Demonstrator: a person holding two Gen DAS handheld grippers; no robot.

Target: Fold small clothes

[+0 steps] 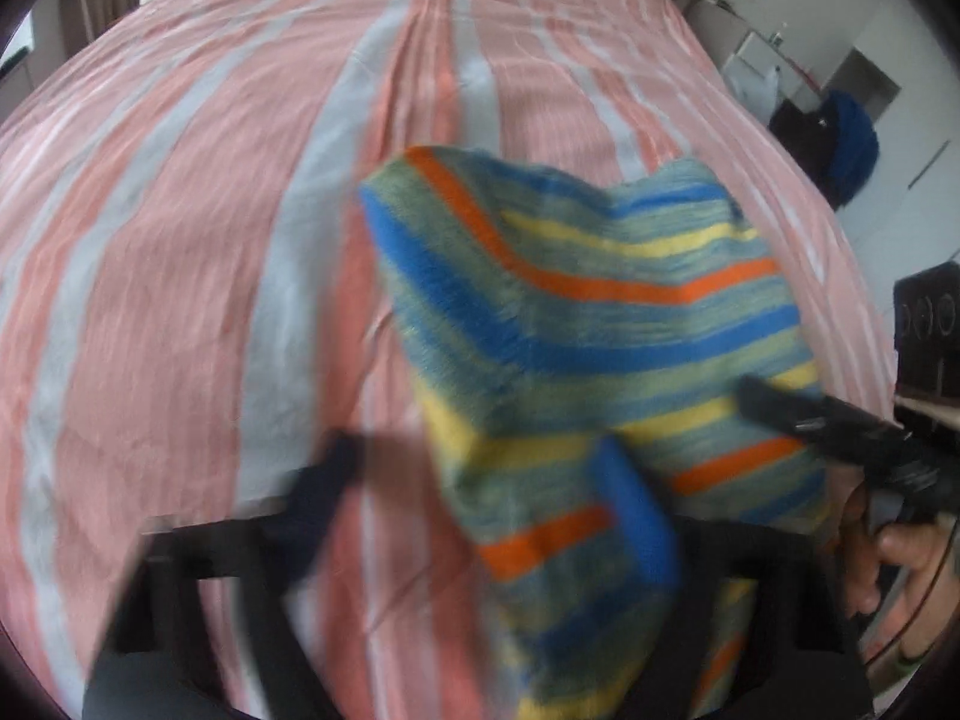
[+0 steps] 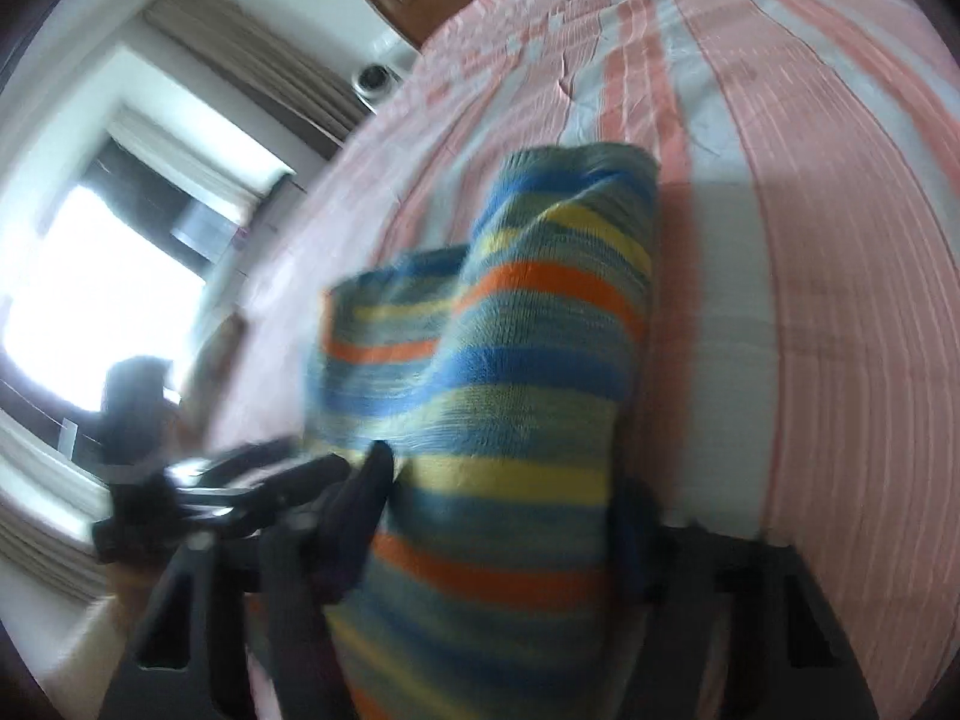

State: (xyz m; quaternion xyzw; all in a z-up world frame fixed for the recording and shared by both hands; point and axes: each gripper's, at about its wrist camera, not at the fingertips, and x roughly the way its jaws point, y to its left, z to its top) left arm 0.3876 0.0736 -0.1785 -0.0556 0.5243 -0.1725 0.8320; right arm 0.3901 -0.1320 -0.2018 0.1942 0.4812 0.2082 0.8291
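Both tools angle down over the bed (image 1: 180,240). The left tool (image 1: 486,498) and right tool (image 2: 504,516) each seem to pinch the soft, knitted striped garment (image 2: 528,372), bunched above the pink-striped sheet; blur hides the pads.

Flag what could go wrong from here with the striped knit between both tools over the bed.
1. The striped knit garment hangs bunched and doubled over, not flat, so a fold made now may come out crooked.
2. The left tool seems to catch only one edge of the fabric beside its blue pad; it could slip free.
3. The right tool sits close beside the left; they could bump or drag the cloth across the striped bedsheet.
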